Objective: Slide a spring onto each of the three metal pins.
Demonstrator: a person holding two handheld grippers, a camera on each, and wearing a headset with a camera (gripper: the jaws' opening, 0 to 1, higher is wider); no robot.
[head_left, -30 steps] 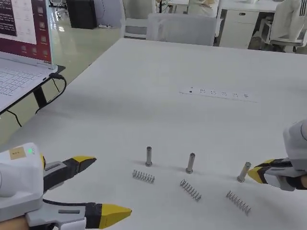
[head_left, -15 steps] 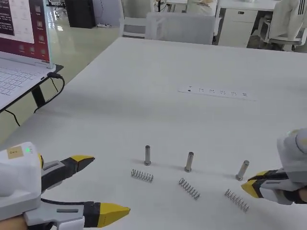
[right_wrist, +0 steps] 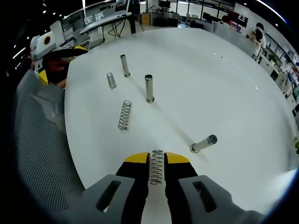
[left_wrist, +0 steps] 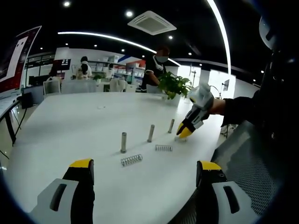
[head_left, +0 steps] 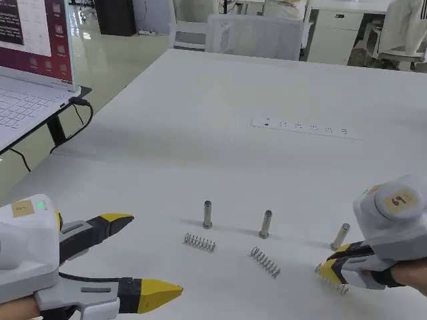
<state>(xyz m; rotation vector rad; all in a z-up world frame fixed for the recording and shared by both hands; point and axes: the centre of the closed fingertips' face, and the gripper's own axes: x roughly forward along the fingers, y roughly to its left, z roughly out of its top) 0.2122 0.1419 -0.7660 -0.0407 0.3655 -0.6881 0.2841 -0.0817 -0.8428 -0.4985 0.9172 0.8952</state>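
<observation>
White table [head_left: 200,100] holds a power strip [head_left: 305,128] beyond three pins [head_left: 266,224]; right gripper [head_left: 328,269] fingers pinch a spring [right_wrist: 157,167], left gripper [head_left: 152,255] fingers spread.

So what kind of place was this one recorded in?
Most likely an open-plan office or lab: a large white table with a power strip on it, an open laptop on a stand at the left, and office chairs and desks behind.

The bench [head_left: 200,120] is plain white. The three metal pins [head_left: 207,214] are silver-grey. The springs [head_left: 199,242] are pale steel, like the spring [right_wrist: 157,171] in the right claw [head_left: 328,269]. It and the left claw [head_left: 152,255] have yellow tips, black shanks and light grey bodies. At 10 o'clock, the laptop [head_left: 30,47] screen is maroon.
</observation>
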